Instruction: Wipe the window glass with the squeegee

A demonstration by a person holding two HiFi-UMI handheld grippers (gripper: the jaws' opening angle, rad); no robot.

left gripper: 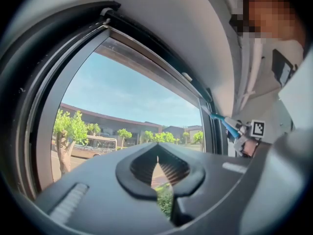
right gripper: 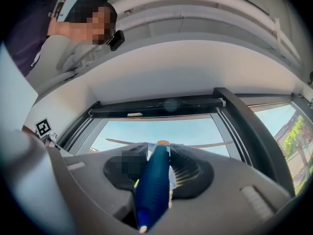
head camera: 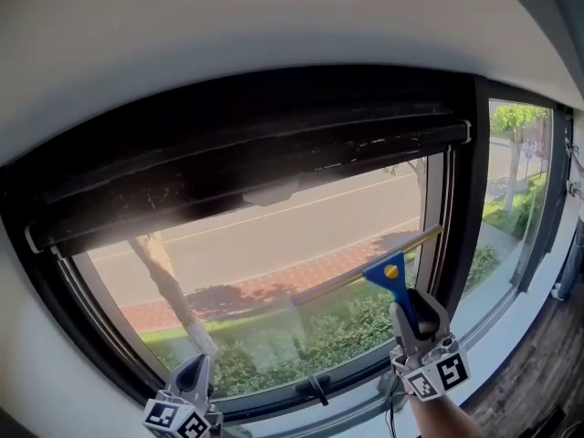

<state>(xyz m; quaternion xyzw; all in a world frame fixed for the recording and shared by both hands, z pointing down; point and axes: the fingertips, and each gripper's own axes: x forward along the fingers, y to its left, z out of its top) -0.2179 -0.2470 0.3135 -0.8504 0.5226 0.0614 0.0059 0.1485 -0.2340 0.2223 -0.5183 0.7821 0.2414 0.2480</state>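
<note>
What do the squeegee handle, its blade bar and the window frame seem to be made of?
The squeegee handle: probably plastic, glossy blue with soft highlights.
The blade bar: seemingly metal, thin, straight, brass-coloured sheen.
The window frame: likely painted metal, matte black, dusty.

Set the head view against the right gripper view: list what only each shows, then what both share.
Only the head view: the road, the hedge and the latch handle at the bottom. Only the right gripper view: the person's torso above, and, close up, the right hand-held gripper with its jaws closed on the blue handle of the squeegee. Both: the squeegee with its blade across the window glass, and the black roller housing along the top.
</note>
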